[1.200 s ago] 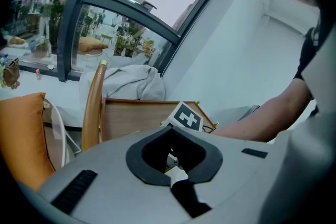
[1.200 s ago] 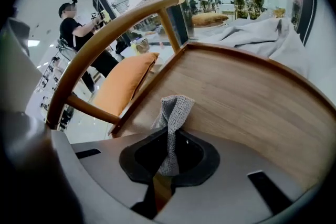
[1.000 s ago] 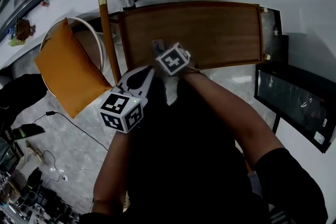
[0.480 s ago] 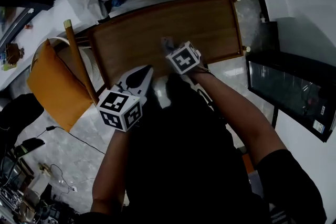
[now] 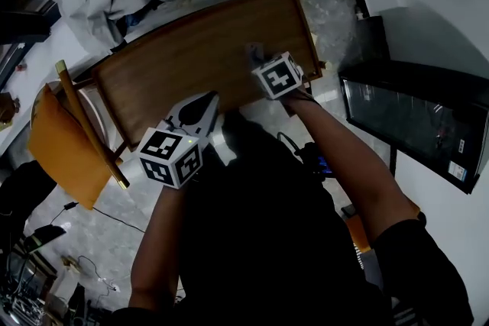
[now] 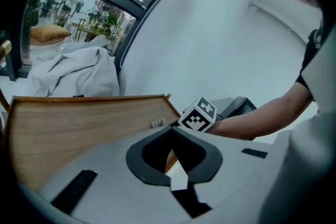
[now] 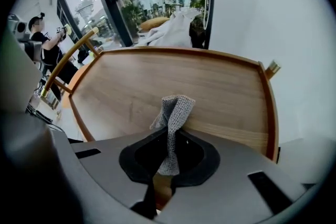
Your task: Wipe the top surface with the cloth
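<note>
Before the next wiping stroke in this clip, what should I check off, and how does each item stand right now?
1. Cloth gripped: ok. The right gripper has its jaws shut on the cloth.
2. Cloth over the table top: ok.
3. Cloth pressed against the wood: cannot tell.
4. Wood ahead free of objects: ok. Nothing shows on it in the right gripper view.
5. Left gripper out of the way: ok. Its jaws are shut on nothing, at the table's near edge, apart from the cloth.
</note>
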`<state>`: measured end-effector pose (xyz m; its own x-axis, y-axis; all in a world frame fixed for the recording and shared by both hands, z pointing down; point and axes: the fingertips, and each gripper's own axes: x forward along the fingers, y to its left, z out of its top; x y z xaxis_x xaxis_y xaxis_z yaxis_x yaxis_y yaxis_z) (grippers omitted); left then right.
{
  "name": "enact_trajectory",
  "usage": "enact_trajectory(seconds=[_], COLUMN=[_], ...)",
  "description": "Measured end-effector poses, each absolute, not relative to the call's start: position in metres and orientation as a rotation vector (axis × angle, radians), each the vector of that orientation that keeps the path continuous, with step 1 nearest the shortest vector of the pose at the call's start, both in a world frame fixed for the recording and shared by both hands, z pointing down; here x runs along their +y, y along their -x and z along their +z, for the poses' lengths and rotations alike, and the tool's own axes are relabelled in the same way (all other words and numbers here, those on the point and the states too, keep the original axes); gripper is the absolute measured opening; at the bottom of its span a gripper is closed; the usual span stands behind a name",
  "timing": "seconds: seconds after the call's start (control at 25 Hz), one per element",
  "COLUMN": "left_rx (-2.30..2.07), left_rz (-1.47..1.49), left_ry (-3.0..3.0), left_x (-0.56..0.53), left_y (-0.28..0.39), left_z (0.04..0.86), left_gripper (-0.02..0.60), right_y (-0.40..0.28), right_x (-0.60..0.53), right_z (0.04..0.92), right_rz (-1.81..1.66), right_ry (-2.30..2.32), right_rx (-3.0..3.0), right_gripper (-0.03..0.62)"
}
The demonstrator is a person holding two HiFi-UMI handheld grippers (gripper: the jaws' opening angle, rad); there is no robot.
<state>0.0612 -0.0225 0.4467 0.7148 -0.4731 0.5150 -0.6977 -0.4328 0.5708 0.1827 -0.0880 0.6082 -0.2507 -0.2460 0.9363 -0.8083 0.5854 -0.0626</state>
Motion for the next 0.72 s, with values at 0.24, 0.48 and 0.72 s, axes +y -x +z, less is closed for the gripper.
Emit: enact_trajectory(seconds=[0.24, 0.48, 0.72], left_rx=[-0.867, -0.881, -0.915], left_rz=[0.363, 0.357, 0.342], left_ry=[-2.116, -2.116, -2.109], left_x=[-0.027, -0.028, -0.022], left_y=[-0.081, -0.080, -0.065], left_z=[0.450, 0.449, 0.444], left_gripper=[0.011, 0.011, 0.012], right_y=[-0.238, -0.279, -0.303], right_x=[-0.105, -0.117, -0.118], right_z=[0.604, 0.599, 0.597], right_rz=[0.707, 0.740, 0.694], right_ry=[-1.005, -1.172, -1.253], right_rx=[-1.680, -1.555, -1.442], right_gripper=[0.034, 0.034, 0.034])
